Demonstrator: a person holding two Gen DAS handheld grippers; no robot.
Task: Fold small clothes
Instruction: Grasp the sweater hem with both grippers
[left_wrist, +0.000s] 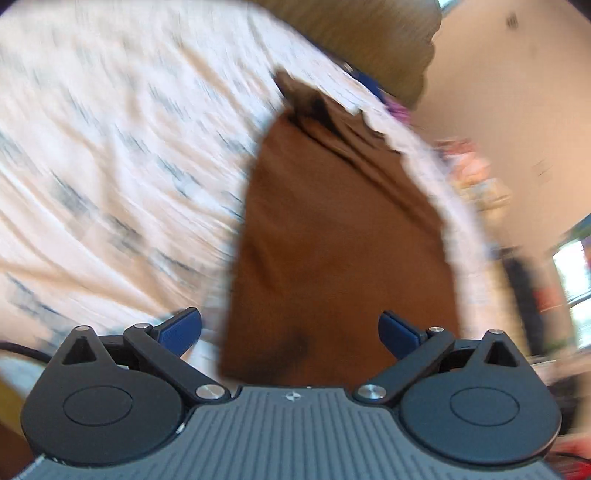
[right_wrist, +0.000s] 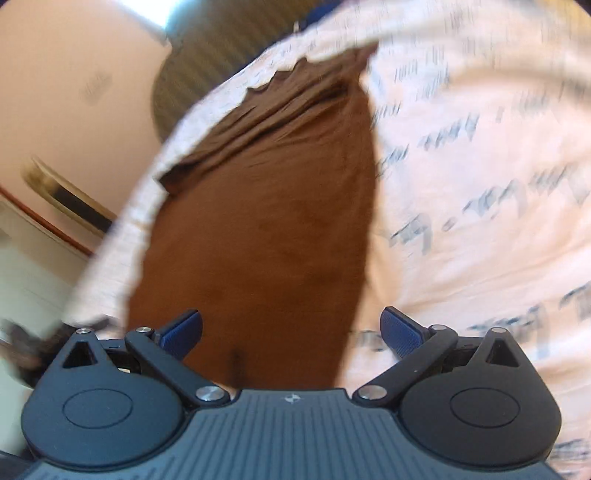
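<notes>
A brown garment (left_wrist: 332, 236) lies flat on a white bed sheet with a grey-blue print (left_wrist: 110, 166). It stretches away from the camera and is bunched into folds at its far end. My left gripper (left_wrist: 290, 330) is open and empty, its blue pads on either side of the garment's near edge. In the right wrist view the same brown garment (right_wrist: 266, 229) lies on the printed sheet (right_wrist: 480, 184), with folds at its far end. My right gripper (right_wrist: 291, 330) is open and empty over the garment's near edge. Both views are blurred by motion.
The bed's edge runs along the right side of the garment in the left wrist view, with a pale wall (left_wrist: 498, 92) and clutter beyond. In the right wrist view the bed edge is on the left, with a wall (right_wrist: 74, 74) and floor beyond.
</notes>
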